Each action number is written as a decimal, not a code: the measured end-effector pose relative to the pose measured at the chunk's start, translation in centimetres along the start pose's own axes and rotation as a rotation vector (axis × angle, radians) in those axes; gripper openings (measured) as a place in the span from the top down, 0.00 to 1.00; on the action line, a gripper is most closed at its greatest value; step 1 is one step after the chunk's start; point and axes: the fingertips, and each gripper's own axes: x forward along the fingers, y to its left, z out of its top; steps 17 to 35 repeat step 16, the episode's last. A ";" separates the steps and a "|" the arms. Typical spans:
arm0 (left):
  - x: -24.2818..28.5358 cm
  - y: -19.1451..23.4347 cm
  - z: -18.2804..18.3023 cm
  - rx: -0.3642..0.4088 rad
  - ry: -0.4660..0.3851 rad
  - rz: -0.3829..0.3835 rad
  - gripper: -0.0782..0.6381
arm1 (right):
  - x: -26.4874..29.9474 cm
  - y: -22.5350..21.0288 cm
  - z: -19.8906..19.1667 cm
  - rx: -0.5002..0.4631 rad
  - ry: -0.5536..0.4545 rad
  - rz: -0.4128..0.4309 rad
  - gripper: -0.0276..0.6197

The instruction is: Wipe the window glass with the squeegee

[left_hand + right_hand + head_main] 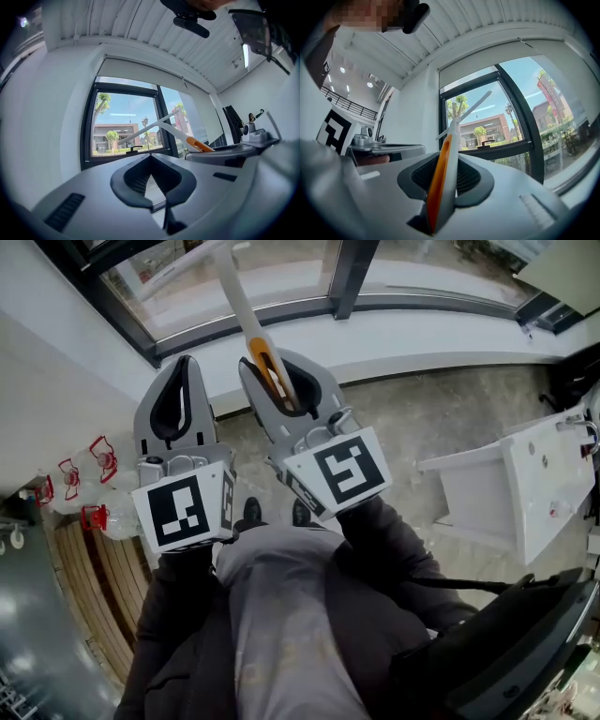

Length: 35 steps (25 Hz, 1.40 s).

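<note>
The squeegee (242, 306) has a white handle with an orange inset. My right gripper (274, 371) is shut on that handle and points up at the window glass (281, 273). Its blade end reaches the pane near the top of the head view. In the right gripper view the handle (442, 178) rises from between the jaws toward the glass (487, 117). My left gripper (182, 371) hangs just left of the right one, also pointing at the window, shut with nothing in it. The left gripper view shows the squeegee (166, 127) slanting across the glass (123, 124).
A dark window frame with an upright bar (352, 268) borders the panes above a white sill (422, 334). A white cabinet (525, 484) stands on the floor at the right. Red-capped bottles (98, 486) and a wooden bench (94, 587) are at the left.
</note>
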 end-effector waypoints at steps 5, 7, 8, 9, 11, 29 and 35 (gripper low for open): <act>0.0 1.1 -0.1 -0.011 -0.004 -0.015 0.89 | 1.1 0.6 -0.2 -0.005 0.019 -0.014 0.83; -0.5 2.4 0.0 -0.008 -0.003 0.016 0.89 | 2.1 1.6 -0.3 -0.003 0.021 0.014 0.83; -0.6 2.7 0.2 -0.008 -0.003 0.029 0.89 | 2.4 1.9 -0.3 -0.003 0.021 0.026 0.83; -0.4 2.4 0.5 -0.010 -0.003 0.028 0.89 | 2.4 1.7 -0.1 -0.003 0.022 0.026 0.83; 0.4 0.2 0.7 -0.021 -0.005 -0.011 0.89 | 1.2 0.1 0.3 -0.010 0.030 -0.002 0.83; 0.6 -7.0 1.9 -0.027 -0.017 -0.062 0.90 | -4.2 -4.1 1.7 -0.023 0.029 -0.040 0.83; 0.6 -7.0 1.9 -0.027 -0.017 -0.062 0.90 | -4.2 -4.1 1.7 -0.023 0.029 -0.040 0.83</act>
